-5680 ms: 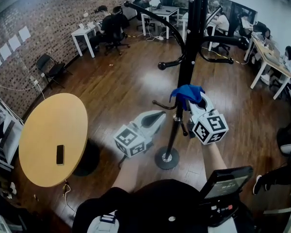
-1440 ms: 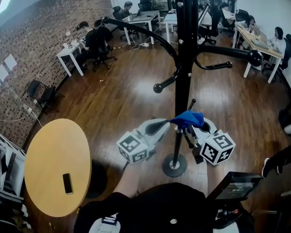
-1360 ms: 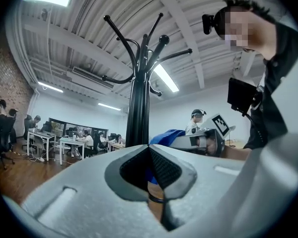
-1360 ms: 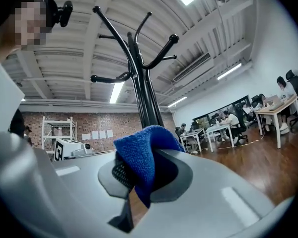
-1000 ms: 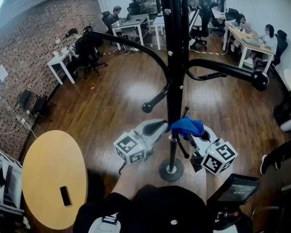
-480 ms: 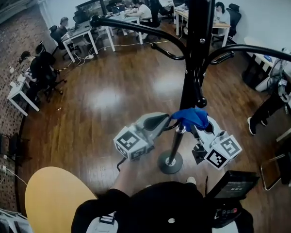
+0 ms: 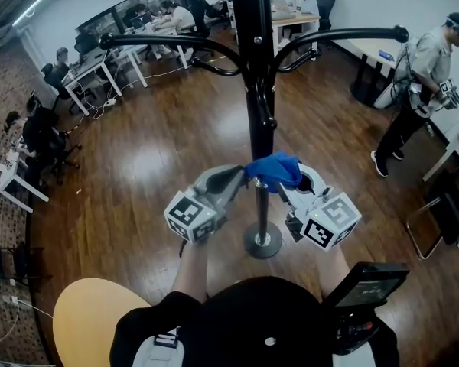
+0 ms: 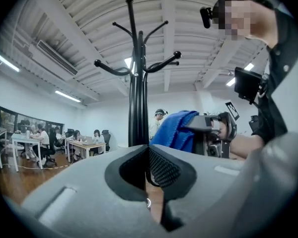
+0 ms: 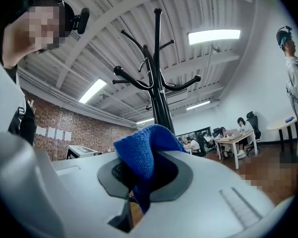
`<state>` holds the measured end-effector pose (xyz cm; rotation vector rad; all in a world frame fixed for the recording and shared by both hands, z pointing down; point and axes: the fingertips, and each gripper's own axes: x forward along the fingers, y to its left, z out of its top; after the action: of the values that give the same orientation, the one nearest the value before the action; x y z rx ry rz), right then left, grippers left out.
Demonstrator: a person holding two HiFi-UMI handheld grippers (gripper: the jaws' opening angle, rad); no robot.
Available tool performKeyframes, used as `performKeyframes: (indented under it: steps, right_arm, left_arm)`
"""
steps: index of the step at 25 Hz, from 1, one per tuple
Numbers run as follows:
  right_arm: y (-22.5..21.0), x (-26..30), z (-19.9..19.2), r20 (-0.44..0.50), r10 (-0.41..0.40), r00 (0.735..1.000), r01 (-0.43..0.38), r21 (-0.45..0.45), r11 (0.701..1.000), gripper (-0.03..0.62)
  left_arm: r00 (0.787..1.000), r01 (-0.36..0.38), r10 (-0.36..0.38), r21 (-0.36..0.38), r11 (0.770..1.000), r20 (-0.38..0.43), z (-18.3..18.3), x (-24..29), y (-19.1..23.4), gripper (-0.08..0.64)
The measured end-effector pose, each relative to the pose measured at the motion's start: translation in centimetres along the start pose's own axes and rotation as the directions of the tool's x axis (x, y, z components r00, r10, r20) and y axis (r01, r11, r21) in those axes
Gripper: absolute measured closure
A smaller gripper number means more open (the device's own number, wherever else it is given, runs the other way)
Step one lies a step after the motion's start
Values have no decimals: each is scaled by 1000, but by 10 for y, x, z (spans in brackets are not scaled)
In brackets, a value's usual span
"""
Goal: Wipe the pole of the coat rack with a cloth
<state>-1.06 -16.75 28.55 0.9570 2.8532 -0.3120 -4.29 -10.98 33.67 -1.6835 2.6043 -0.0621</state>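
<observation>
Pole [image 7: 258,140] upright, long axis vertical, round base [image 7: 262,241] on wood floor [image 7: 161,159]. Blue cloth [image 7: 272,170] at its lower part, pinched in R gripper [image 7: 292,190]. L gripper [image 8: 149,150] jaws pressed together, empty, tips just beside pole. Base only in head view; gripper views look up at hooks [image 9: 121,73].

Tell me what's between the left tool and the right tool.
The coat rack's black upright pole stands between them in the head view. The blue terry cloth, pinched in the right tool, covers part of it.
</observation>
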Motion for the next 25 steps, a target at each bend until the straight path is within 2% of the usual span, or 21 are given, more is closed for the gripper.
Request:
performKeyframes:
  steps: [3, 6, 9, 11, 16, 21, 25]
  right_arm:
    - [4, -16, 2, 7, 7, 1000, -7, 6, 1000, 566]
    - [10, -16, -1, 17, 18, 1000, -19, 23, 1000, 566]
    - [13, -16, -9, 13, 4, 1000, -4, 22, 1000, 566]
    - [12, -15, -14, 9, -29, 1000, 28, 8, 1000, 566]
    - [5, 6, -21, 29, -170, 985, 170, -2, 985, 566]
    - [-3, 25, -25, 53, -254, 966, 256, -42, 966, 566]
    - [-22, 34, -37, 37, -315, 949, 316, -74, 946, 566]
  left_arm:
    - [999, 14, -13, 30, 999, -38, -1, 6, -21, 565]
    - [998, 9, -9, 9, 1000, -61, -5, 2, -26, 565]
    - [999, 19, -20, -18, 1000, -49, -7, 0, -27, 565]
    - [999, 35, -36, -25, 999, -30, -4, 0, -25, 565]
    - [995, 92, -92, 2, 996, 25, 15, -8, -12, 565]
    - [991, 124, -123, -2, 992, 58, 17, -20, 7, 565]
    - [988, 142, -141, -19, 990, 64, 13, -21, 15, 565]
